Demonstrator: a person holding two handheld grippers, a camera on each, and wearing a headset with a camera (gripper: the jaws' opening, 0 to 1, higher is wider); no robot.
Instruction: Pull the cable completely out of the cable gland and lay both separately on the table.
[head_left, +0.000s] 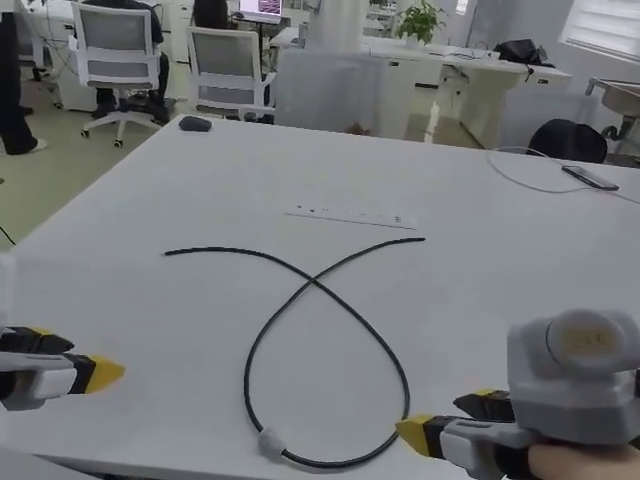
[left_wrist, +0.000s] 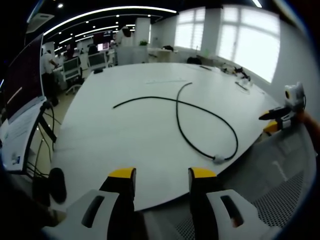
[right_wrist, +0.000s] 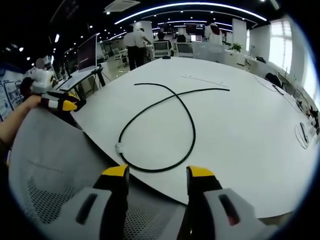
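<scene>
Looped cable (head_left: 316, 284) on the white table (head_left: 500, 280), gland (head_left: 269, 443) threaded on it at bottom centre.
Left gripper (left_wrist: 161, 175) and right gripper (right_wrist: 157, 172) hover at the near table edge, jaws apart, empty.

An open-plan office: white swivel chairs (head_left: 115, 45), long desks (head_left: 440, 62), monitors (head_left: 262, 8), a potted plant (head_left: 418, 20).

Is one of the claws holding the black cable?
No: the cable lies looped on the table, and the left claw and right claw are open, touching nothing.
</scene>
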